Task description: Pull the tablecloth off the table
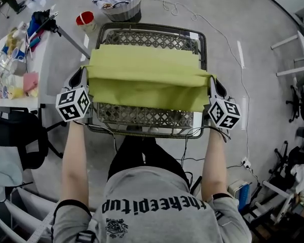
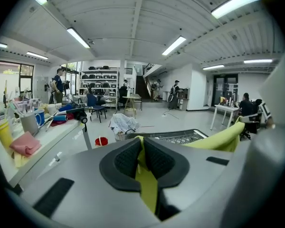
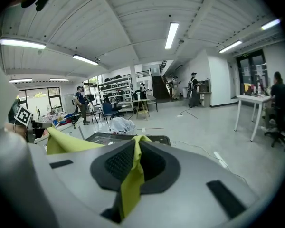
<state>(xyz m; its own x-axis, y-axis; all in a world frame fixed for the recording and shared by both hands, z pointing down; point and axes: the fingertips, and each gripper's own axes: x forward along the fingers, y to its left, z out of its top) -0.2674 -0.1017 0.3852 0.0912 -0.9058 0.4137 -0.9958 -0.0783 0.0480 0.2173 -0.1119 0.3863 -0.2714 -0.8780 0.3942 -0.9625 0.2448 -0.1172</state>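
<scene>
A yellow-green tablecloth lies folded across the middle of a small metal lattice table, whose near and far strips are bare. My left gripper pinches the cloth's left edge, and the cloth shows squeezed between its black pads. My right gripper is shut on the cloth's right edge; a strip of cloth hangs from between its pads. The fabric is stretched between the two grippers, above the tabletop.
A white work table cluttered with tools and cups stands at the left. A basket of cloth and a red cup sit on the floor beyond the table. Cables run over the floor at the right. People stand far off.
</scene>
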